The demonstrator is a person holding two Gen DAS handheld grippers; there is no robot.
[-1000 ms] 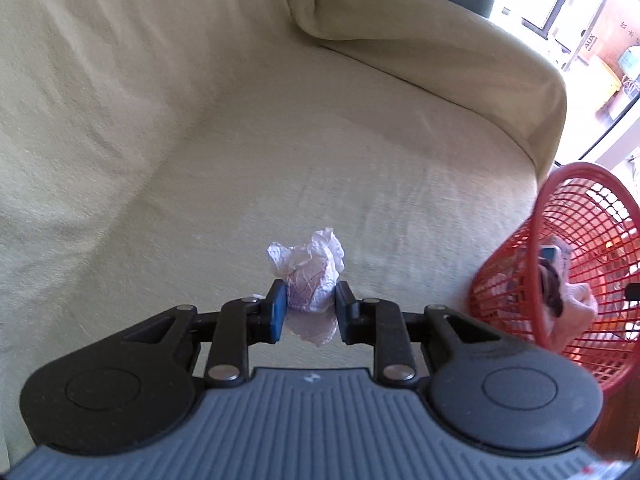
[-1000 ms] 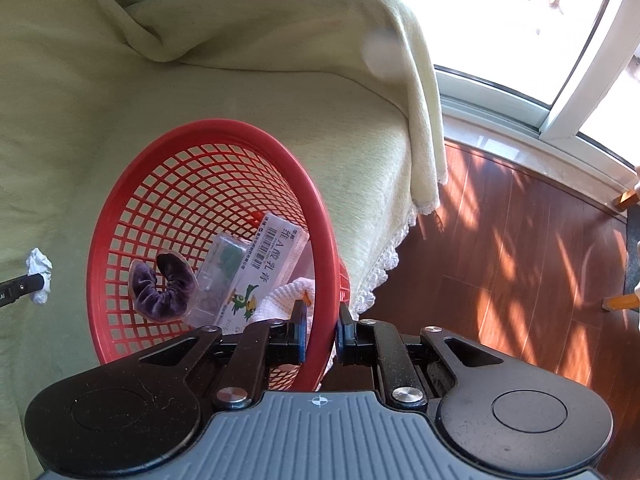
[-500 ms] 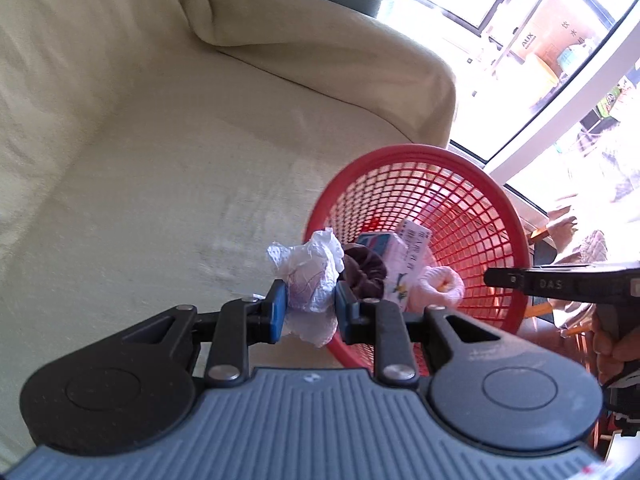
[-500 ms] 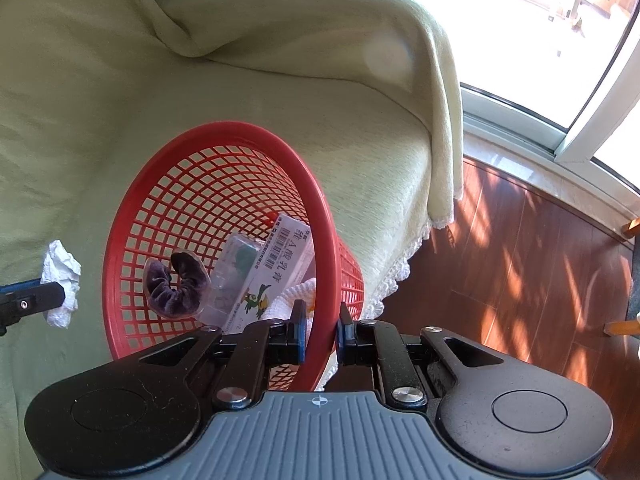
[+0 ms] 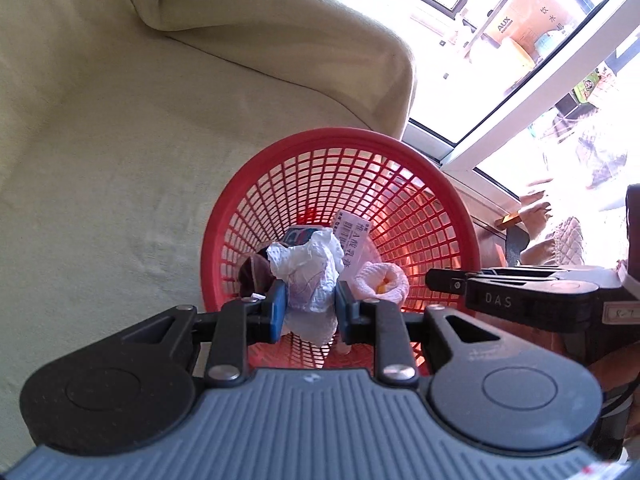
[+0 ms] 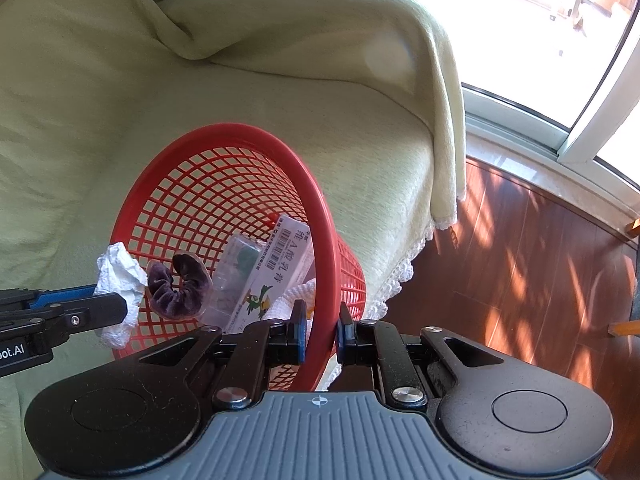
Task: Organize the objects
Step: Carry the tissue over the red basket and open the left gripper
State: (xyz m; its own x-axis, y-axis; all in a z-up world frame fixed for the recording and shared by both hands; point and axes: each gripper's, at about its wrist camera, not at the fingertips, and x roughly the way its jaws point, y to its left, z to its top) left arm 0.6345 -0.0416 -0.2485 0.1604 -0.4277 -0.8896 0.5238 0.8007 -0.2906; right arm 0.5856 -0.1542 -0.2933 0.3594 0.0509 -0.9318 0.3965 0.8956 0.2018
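Observation:
My left gripper (image 5: 310, 312) is shut on a crumpled white tissue (image 5: 310, 272) and holds it at the mouth of a red mesh basket (image 5: 404, 152); from the right wrist view the tissue (image 6: 118, 276) sits at the basket's left rim. My right gripper (image 6: 321, 334) is shut on the basket's red rim (image 6: 324, 240) and holds the basket tilted toward the left gripper. Inside lie a purple scrunchie (image 6: 178, 286), a white printed box (image 6: 276, 268), a clear packet (image 6: 236, 264) and a white-pink cloth (image 5: 380, 282).
The basket rests on a sofa with a pale yellow-green cover (image 6: 100, 92), near its armrest (image 6: 320, 40). To the right are a wooden floor (image 6: 520, 260) and a bright window (image 6: 520, 20).
My left gripper has carried the tissue rightward from the sofa seat to the basket's mouth. My right gripper has kept its hold on the rim and tilted the basket more toward the left.

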